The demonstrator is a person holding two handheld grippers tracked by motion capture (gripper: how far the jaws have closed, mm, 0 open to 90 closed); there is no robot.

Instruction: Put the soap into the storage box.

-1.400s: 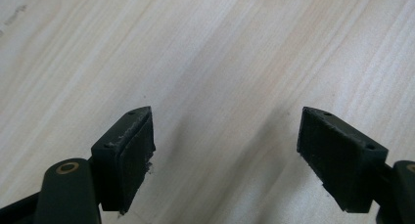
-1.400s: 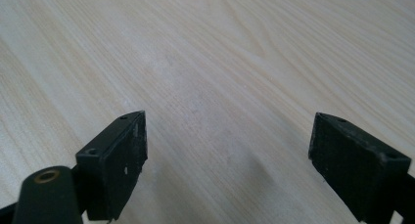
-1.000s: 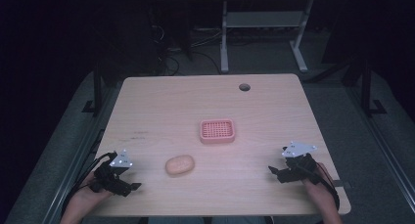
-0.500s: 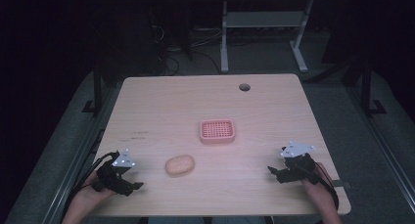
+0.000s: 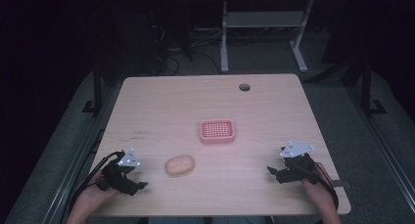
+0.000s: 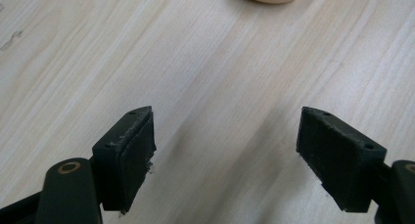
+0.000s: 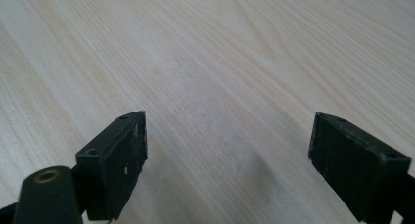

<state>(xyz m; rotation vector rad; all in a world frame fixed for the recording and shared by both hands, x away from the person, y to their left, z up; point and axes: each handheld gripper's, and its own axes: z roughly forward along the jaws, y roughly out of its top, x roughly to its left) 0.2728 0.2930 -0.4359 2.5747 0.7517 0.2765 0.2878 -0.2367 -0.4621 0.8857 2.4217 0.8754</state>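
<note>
1. Soap lies on the wooden table, near our left gripper, jaws wide apart and empty.
2. We judge the reach is just starting; next, straddle the soap and close (the pink dish sits beyond).
3. Right gripper gapes empty too; dark room, metal legs behind.

soap bar: peach oval | flat on table | near front-left, untouched
</note>
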